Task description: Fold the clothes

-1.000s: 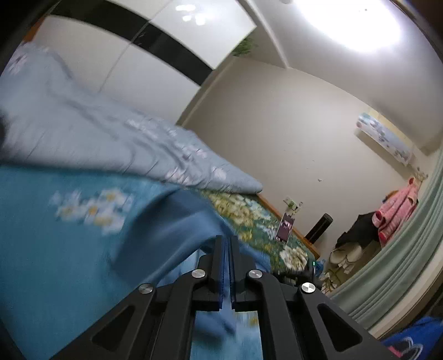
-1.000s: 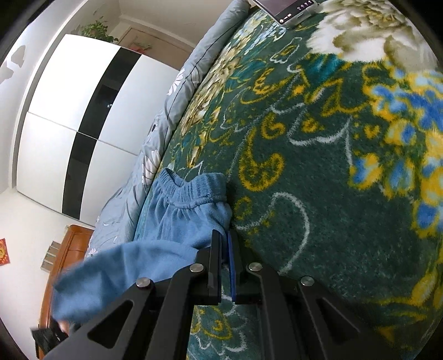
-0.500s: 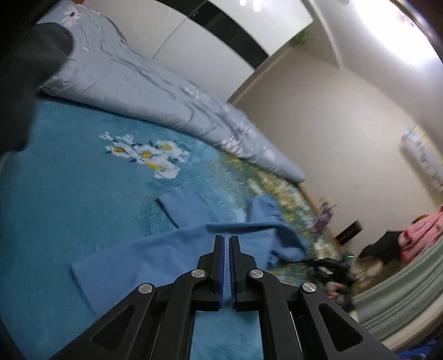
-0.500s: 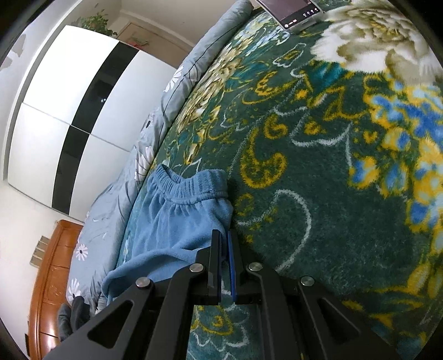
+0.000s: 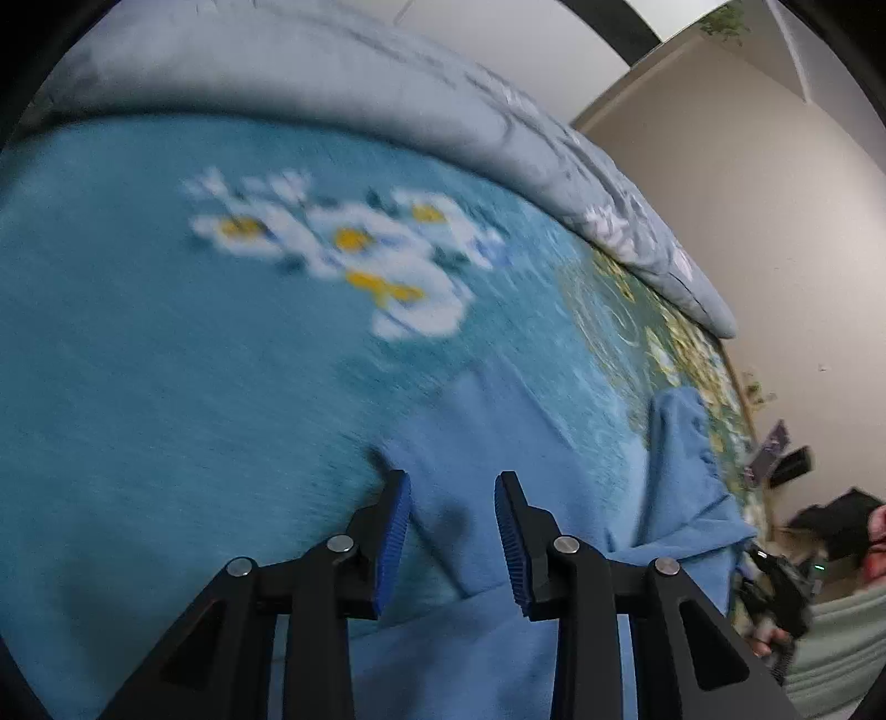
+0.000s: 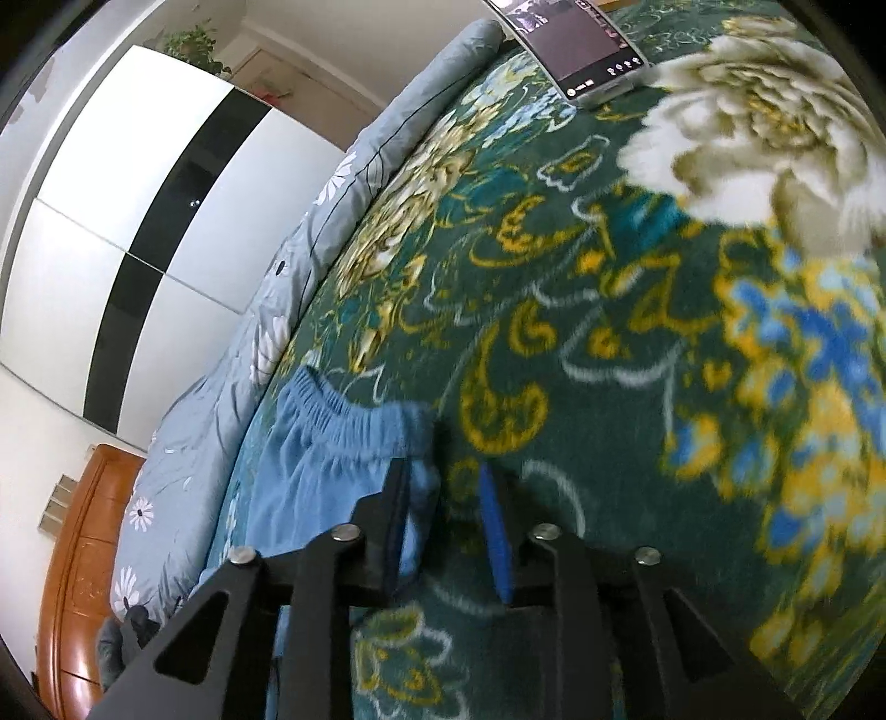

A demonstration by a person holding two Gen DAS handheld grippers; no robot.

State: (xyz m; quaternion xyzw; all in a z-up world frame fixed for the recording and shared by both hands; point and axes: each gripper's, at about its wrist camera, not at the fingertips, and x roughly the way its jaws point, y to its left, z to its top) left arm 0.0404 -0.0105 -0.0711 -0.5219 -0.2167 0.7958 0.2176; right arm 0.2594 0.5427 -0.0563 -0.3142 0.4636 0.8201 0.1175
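Light blue trousers [image 5: 515, 443] lie on the flowered bed blanket [image 5: 166, 387]. In the left wrist view my left gripper [image 5: 453, 487] is open just above a leg end, the cloth showing between its blue pads, nothing pinched. In the right wrist view the elastic waistband [image 6: 343, 415] lies bunched to the left. My right gripper [image 6: 443, 482] is open at the waistband's corner; its left finger [image 6: 396, 498] stands over the blue cloth and its right one over the dark green blanket [image 6: 609, 332].
A rolled grey-blue quilt [image 5: 387, 94] runs along the far side of the bed. A phone [image 6: 576, 44] is propped at the blanket's far end. A black-and-white wardrobe [image 6: 138, 221] and a wooden headboard [image 6: 77, 554] stand behind. A person's hand [image 5: 775, 637] is at far right.
Both grippers have opened and let go of the trousers. The left one came down low over the leg end, which now lies on the blanket; the waistband has settled.
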